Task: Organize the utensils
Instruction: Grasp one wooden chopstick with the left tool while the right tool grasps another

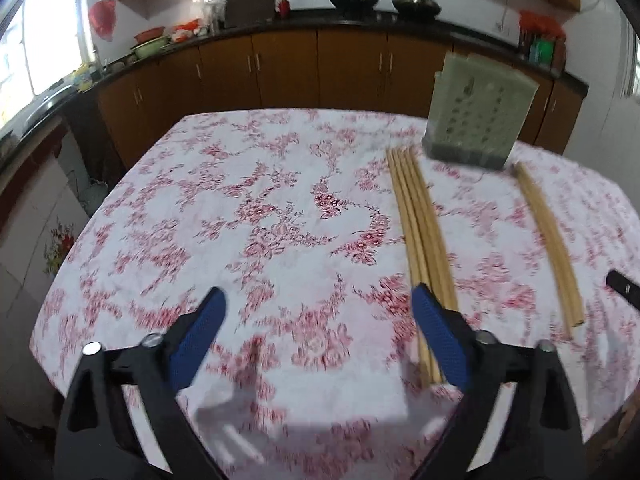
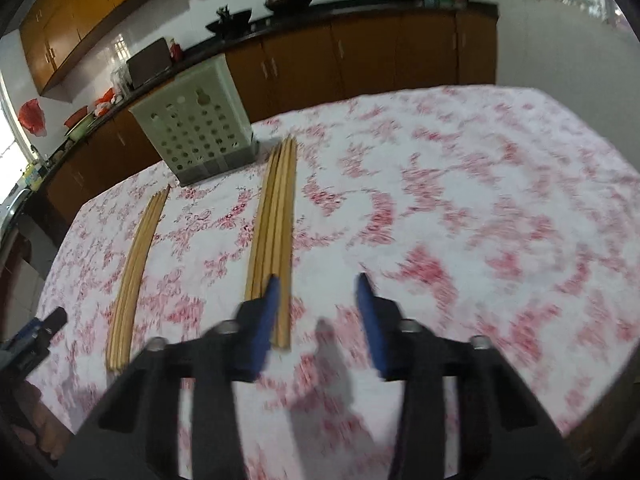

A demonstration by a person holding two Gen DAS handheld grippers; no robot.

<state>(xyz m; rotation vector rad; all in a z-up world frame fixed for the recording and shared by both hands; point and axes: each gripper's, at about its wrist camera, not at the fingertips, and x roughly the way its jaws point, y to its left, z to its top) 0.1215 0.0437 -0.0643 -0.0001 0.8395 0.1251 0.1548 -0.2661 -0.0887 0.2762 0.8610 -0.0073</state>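
Two bundles of wooden chopsticks lie lengthwise on the floral tablecloth [image 1: 280, 200]. In the left wrist view one bundle [image 1: 420, 240] runs beside my left gripper's right finger, and a thinner bundle [image 1: 548, 248] lies further right. A pale green perforated utensil holder [image 1: 476, 116] stands at the table's far side, between the bundles. My left gripper [image 1: 319, 291] is open wide over bare cloth. In the right wrist view my right gripper [image 2: 318, 279] has a narrower gap and holds nothing. Its left finger overlaps the near end of a chopstick bundle [image 2: 276, 220]. The other bundle [image 2: 138, 268] and the holder [image 2: 196, 128] lie to the left.
Brown kitchen cabinets [image 1: 320, 68] with a dark counter carrying woks, bowls and bottles run behind the table. The table's edge curves close on all sides. The right gripper's tip [image 1: 620, 286] shows at the left wrist view's right edge, and the left gripper [image 2: 40, 332] shows low left in the right wrist view.
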